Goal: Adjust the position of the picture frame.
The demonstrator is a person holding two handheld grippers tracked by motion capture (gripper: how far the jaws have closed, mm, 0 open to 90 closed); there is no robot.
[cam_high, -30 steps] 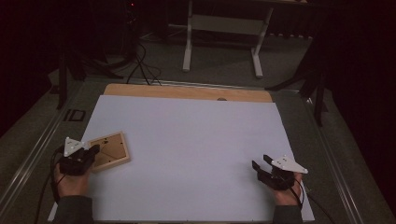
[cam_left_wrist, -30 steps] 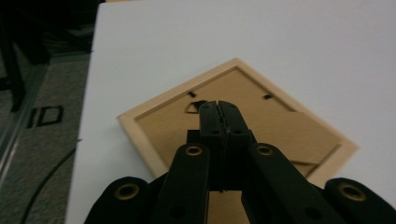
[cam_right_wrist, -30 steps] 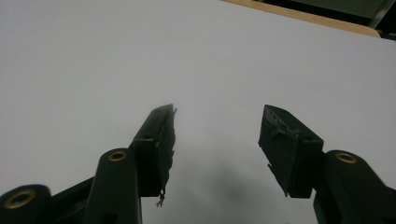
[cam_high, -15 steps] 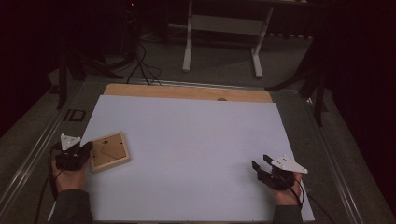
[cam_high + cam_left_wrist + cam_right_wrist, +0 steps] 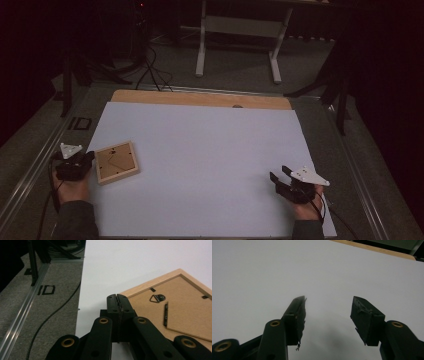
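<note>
A small wooden picture frame lies back side up near the left edge of the white table top; its hanger and stand show in the left gripper view. My left gripper sits just left of the frame, its jaws pressed together at the tips with nothing between them, close to the frame's corner. My right gripper rests near the table's front right, open and holding nothing, pointing over bare white surface.
A wooden strip borders the table's far edge. Grey floor with a metal rail and a cable lies left of the table. A white desk's legs stand on the floor beyond.
My left gripper has drawn back to the left, off the frame's edge. The frame and the right gripper have stayed put.
</note>
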